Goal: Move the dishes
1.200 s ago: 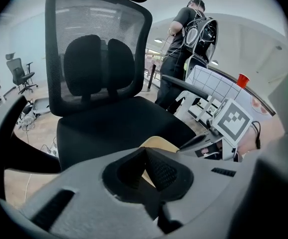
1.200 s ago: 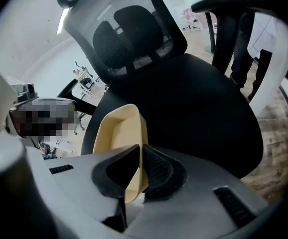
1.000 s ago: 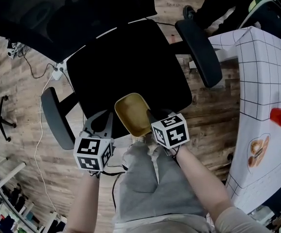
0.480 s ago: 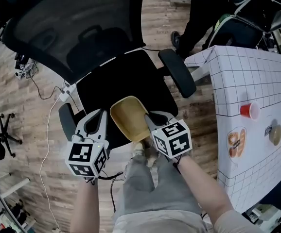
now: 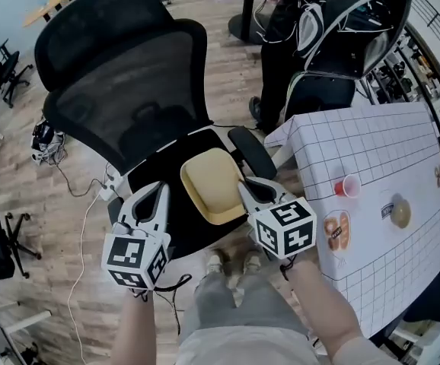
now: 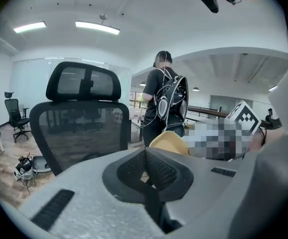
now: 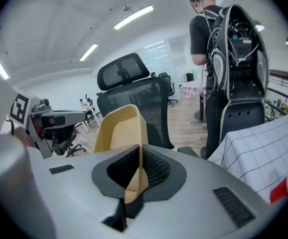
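Yellow dish (image 5: 214,185), rim pinched in the right gripper (image 5: 249,185), tilts above the office chair (image 5: 121,67). Left gripper (image 5: 150,196), alongside, points downward with jaws together, empty.

left gripper (image 5: 157,191): fingers together, empty | right gripper (image 5: 247,185): fingers clamped on dish (image 5: 212,185)

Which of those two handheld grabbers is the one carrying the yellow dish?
The right gripper: its fingers pinch the rim of the yellow dish. The left gripper has its fingers together on nothing.
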Motion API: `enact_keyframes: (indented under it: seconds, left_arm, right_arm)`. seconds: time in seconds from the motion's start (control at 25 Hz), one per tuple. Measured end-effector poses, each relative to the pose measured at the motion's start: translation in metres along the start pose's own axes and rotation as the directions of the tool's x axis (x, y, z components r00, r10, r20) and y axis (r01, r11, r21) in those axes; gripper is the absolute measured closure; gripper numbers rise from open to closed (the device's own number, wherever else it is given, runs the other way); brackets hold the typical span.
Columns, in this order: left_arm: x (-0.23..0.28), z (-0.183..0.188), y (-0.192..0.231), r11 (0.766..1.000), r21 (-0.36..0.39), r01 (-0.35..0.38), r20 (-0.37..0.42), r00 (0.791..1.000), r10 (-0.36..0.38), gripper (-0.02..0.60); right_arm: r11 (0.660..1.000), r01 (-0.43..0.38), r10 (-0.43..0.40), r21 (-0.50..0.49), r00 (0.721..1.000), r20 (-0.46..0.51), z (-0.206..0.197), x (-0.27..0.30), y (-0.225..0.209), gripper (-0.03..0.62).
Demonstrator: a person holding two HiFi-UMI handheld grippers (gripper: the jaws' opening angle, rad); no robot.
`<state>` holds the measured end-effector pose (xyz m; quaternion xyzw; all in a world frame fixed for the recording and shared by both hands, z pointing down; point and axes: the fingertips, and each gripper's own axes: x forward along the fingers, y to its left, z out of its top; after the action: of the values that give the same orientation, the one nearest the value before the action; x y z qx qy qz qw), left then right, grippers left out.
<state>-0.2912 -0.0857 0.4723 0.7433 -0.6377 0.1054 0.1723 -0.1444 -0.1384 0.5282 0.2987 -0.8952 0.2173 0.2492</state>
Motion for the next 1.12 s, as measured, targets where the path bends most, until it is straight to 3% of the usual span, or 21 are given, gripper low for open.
enact_keyframes:
  seconds: [0.16,0.44,0.56,0.76,1.12]
  left_arm:
    - [-0.009,0.050,-0.019,0.999,0.032,0.020,0.061,0.998,-0.022,0.568]
    - [-0.030,0.114,-0.079,0.992,0.104,0.077,0.142,0.986,-0.091,0.568]
    - [-0.037,0.145,-0.099,0.986,0.132,0.099,0.202,0.972,-0.124,0.568]
    - [-0.051,0.183,-0.125,0.982,0.113,0.150,0.285,0.942,-0.177,0.568]
    - [-0.062,0.240,-0.224,0.934,0.284,0.217,0.339,0.888,-0.309,0.568]
  right_arm:
    - [0.999,0.037,-0.037,-0.004,0.994,0.099,0.052,-0.046,-0.003,0.562]
    - [0.998,0.067,-0.068,0.012,0.966,0.251,0.103,-0.131,-0.005,0.562]
    - [0.997,0.081,-0.075,-0.003,0.938,0.339,0.129,-0.169,-0.006,0.562]
    - [0.990,0.140,-0.119,-0.014,0.884,0.452,0.154,-0.234,-0.006,0.562]
    - [0.955,0.296,-0.241,-0.007,0.791,0.562,0.171,-0.352,-0.030,0.562]
